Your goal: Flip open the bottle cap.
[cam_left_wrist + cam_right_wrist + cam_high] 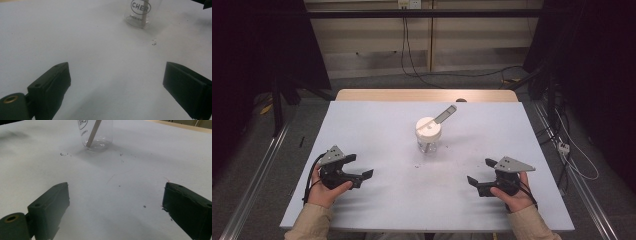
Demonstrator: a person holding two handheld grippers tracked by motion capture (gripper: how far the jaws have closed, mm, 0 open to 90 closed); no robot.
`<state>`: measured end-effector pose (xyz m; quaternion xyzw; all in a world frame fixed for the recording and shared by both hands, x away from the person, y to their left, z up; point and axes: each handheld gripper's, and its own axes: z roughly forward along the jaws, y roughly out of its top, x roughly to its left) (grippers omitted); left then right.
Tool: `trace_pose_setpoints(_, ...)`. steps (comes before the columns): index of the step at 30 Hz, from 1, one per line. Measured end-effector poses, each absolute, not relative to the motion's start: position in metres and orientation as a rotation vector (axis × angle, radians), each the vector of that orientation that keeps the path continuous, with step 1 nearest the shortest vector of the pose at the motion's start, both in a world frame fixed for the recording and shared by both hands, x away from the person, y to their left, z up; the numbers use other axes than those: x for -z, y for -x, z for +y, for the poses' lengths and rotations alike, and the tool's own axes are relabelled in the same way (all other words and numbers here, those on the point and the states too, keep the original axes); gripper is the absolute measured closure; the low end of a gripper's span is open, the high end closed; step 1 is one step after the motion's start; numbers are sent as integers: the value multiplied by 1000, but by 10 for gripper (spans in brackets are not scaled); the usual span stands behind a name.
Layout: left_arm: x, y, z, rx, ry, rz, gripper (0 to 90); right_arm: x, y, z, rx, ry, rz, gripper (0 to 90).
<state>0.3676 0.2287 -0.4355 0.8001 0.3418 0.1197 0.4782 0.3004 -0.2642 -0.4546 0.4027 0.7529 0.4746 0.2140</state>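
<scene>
Pale grey sheeting covers the wooden table [362, 125], and dark curtains and trailing cables are seen behind it on the far side. Near the middle of the sheet, a small clear glass jar with a white lid [429, 134] is stood upright, and a flat, pale stick [444, 115] is seen leaning out of its top toward the far right; in the right gripper view the stick's lower end [93, 133] is seen resting against the jar's bottom. Dark specks [154, 43] are scattered on the sheet just beside the jar. The left gripper [361, 167] is held low over the near left of the table with its jaws spread wide and nothing between them, and the right gripper [481, 171] is held likewise at the near right, spread and empty. Both are well apart from the jar, one to each side. Several risks can be judged from this layout. The jar looks light and tall for its base, so it could be tipped or slid if it is pushed by one jaw before the other is set against it. The leaning stick could be knocked by an approaching jaw, and the jar levered over with it. Smooth glass could also slip from the pads if it is pinched too high or off-centre.
</scene>
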Motion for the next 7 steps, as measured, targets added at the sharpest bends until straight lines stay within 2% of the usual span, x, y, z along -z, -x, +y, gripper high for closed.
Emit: trace_pose_setpoints(7,436,-368,230,-304,-1955,844,68,456,-301,-265,-1310,-1120,2091,67)
